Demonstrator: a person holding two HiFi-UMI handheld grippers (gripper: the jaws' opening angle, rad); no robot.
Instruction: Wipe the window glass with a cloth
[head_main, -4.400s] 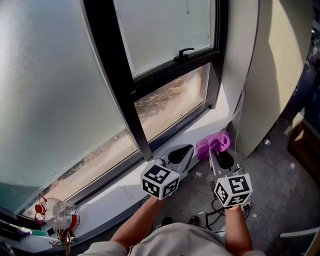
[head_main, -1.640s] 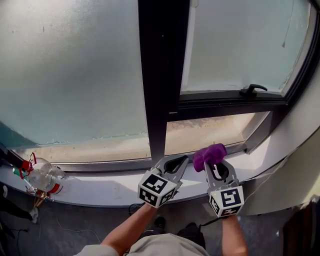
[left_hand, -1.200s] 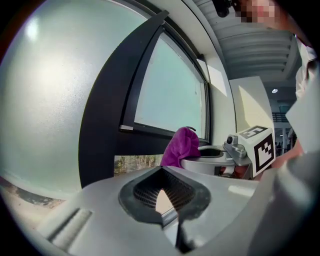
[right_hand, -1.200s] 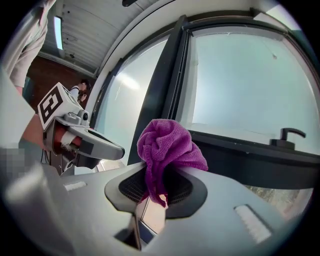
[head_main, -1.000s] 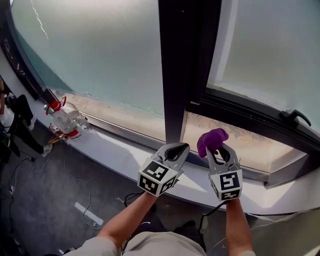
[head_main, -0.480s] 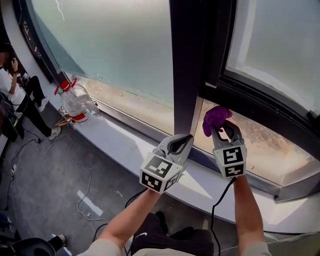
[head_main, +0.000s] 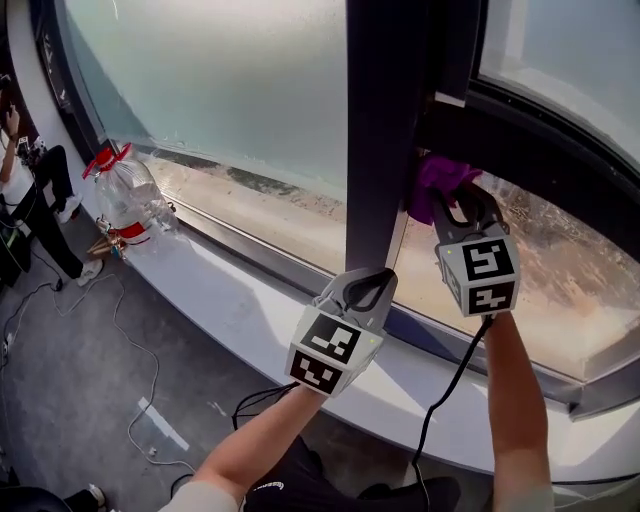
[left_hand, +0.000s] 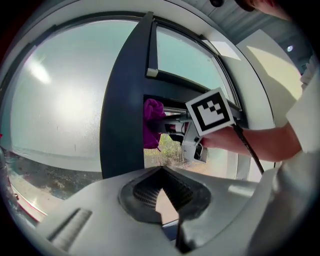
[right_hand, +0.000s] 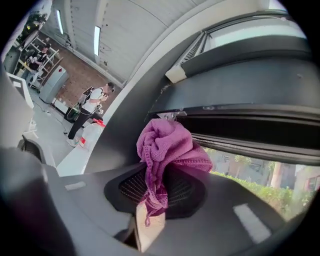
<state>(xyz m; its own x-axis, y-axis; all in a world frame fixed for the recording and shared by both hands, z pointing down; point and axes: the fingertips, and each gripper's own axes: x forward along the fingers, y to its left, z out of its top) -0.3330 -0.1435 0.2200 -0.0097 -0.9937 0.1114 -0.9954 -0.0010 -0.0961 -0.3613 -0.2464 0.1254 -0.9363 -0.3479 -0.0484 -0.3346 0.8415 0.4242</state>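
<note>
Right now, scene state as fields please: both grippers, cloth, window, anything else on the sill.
left gripper: shut, empty, held low near the sill
right gripper: shut on purple cloth, raised
cloth position: bunched, at the corner of dark mullion and crossbar; glass contact unclear
glass: frosted above, clear strip below
sill item: clear bottle, red cap, far left

Daylight floods through window glass (head_main: 200, 90); edges fisheye-warped.

Left gripper (head_main: 366, 288): held low, jaws together, empty, forearm extended forward. Right gripper (head_main: 458, 197): held higher, arm outstretched, jaws clamped on cloth (head_main: 440, 172).
</note>
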